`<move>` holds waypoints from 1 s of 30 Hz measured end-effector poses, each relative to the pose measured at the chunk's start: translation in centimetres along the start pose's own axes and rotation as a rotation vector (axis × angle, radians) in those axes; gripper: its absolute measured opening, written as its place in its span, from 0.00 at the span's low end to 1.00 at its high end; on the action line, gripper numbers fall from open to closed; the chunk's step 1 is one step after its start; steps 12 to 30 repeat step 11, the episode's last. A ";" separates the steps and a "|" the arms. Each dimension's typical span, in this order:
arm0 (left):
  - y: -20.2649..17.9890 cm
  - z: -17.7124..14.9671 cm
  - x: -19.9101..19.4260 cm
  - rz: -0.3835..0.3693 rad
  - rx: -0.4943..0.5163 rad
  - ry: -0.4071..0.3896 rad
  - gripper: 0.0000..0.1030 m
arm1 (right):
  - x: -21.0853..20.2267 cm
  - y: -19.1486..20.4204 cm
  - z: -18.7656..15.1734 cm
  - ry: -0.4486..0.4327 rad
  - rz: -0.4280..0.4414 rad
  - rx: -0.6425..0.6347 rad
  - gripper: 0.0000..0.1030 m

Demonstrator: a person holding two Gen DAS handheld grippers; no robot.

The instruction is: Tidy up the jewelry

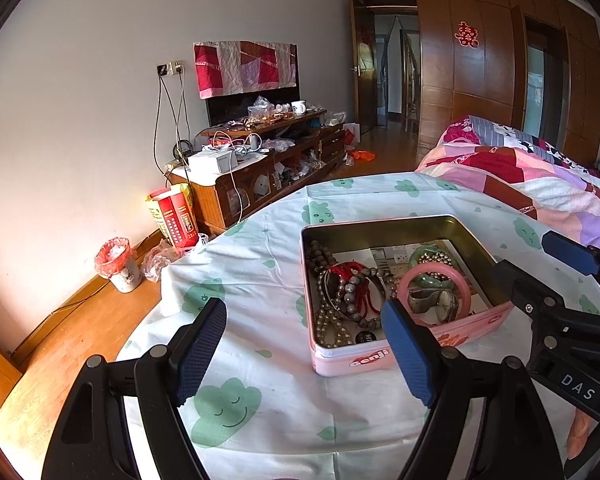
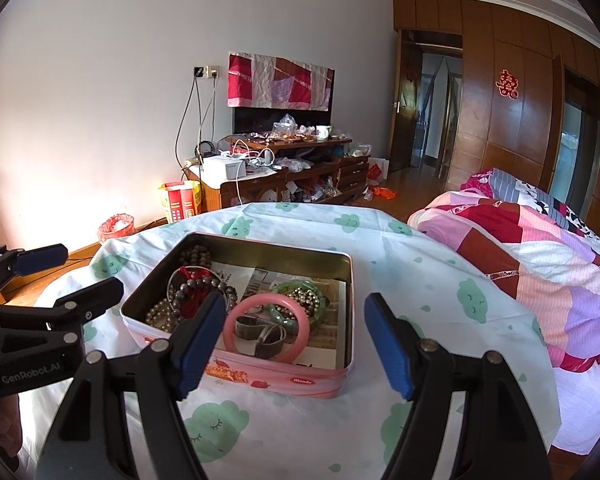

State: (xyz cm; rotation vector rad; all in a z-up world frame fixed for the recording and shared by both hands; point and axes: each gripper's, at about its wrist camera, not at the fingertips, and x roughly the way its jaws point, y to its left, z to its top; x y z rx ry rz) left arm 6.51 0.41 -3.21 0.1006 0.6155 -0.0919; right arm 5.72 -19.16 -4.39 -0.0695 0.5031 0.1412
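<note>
Both jaws stand wide with nothing between them: the left gripper (image 1: 304,352) fills the lower part of the left wrist view, the right gripper (image 2: 296,344) the lower part of the right wrist view, each hanging just short of an open pink tin (image 1: 404,354) at the centre of the frame. The tin sits on a tabletop (image 1: 260,412) draped in a white cloth printed with green clouds. Inside, a pink bangle (image 2: 236,332) lies toward the near wall, ringed around a wristwatch (image 2: 264,338); a green bangle (image 2: 320,312) with a coil of metal beads sits behind it. Dark bead bracelets (image 2: 216,282) and red cord (image 2: 190,274) are heaped in the left half of the tin, over printed paper. A patchwork quilt (image 2: 540,260) covers a bed at the right edge. A cluttered wooden cabinet (image 1: 260,160) stands against the far wall.
</note>
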 end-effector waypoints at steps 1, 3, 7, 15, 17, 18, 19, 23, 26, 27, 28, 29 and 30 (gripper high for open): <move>0.0 0.0 0.0 0.002 0.000 0.001 0.78 | 0.0 0.0 0.0 0.000 0.000 0.000 0.72; 0.0 0.0 0.1 0.005 0.003 0.002 0.78 | 0.0 0.0 0.0 0.000 0.000 -0.001 0.72; 0.0 -0.2 0.0 0.028 0.011 -0.012 0.79 | 0.0 0.0 0.0 -0.001 -0.001 -0.002 0.72; 0.1 -0.2 -0.2 0.043 0.013 -0.025 0.79 | 0.0 0.0 0.0 0.003 -0.005 0.000 0.75; 0.1 -0.2 -0.2 0.043 0.013 -0.025 0.79 | 0.0 0.0 0.0 0.003 -0.005 0.000 0.75; 0.1 -0.2 -0.2 0.043 0.013 -0.025 0.79 | 0.0 0.0 0.0 0.003 -0.005 0.000 0.75; 0.1 -0.2 -0.2 0.043 0.013 -0.025 0.79 | 0.0 0.0 0.0 0.003 -0.005 0.000 0.75; 0.1 -0.2 -0.2 0.043 0.013 -0.025 0.79 | 0.0 0.0 0.0 0.003 -0.005 0.000 0.75; 0.1 -0.2 -0.2 0.043 0.013 -0.025 0.79 | 0.0 0.0 0.0 0.003 -0.005 0.000 0.75; 0.1 -0.2 -0.2 0.043 0.013 -0.025 0.79 | 0.0 0.0 0.0 0.003 -0.005 0.000 0.75; 0.1 -0.2 -0.2 0.043 0.013 -0.025 0.79 | 0.0 0.0 0.0 0.003 -0.005 0.000 0.75; 0.1 -0.2 -0.2 0.043 0.013 -0.025 0.79 | 0.0 0.0 0.0 0.003 -0.005 0.000 0.75; 0.1 -0.2 -0.2 0.043 0.013 -0.025 0.79 | 0.0 0.0 0.0 0.003 -0.005 0.000 0.75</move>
